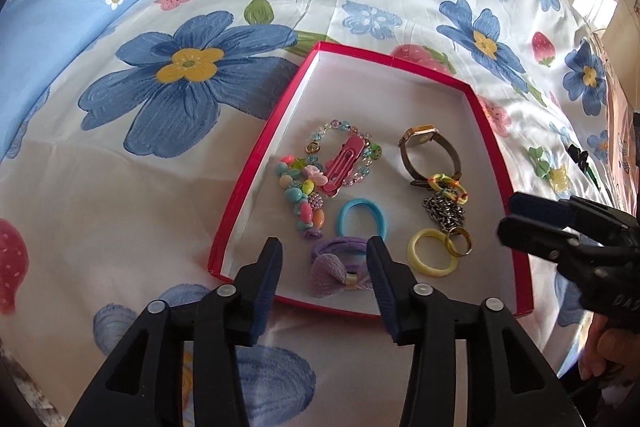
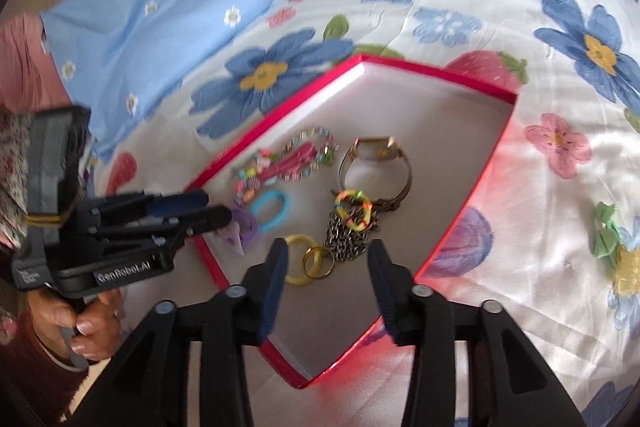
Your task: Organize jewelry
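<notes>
A lilac fabric bow hair tie (image 1: 334, 267) is seen just ahead of the left gripper (image 1: 324, 259), between its widely parted, empty fingers, near the front wall of the shallow red-rimmed cardboard box (image 1: 256, 163). It is judged light, soft and easily crushed, best taken across the bow's knot. Beyond it lie a blue elastic loop (image 1: 360, 219), a pink clip (image 1: 344, 163) and beaded bracelets. The right gripper (image 2: 326, 279) is held wide open and empty above a yellow ring (image 2: 298, 265) and metal chain (image 2: 350, 233). The low box rim could catch a finger; open bedsheet (image 1: 120, 187) surrounds it.
</notes>
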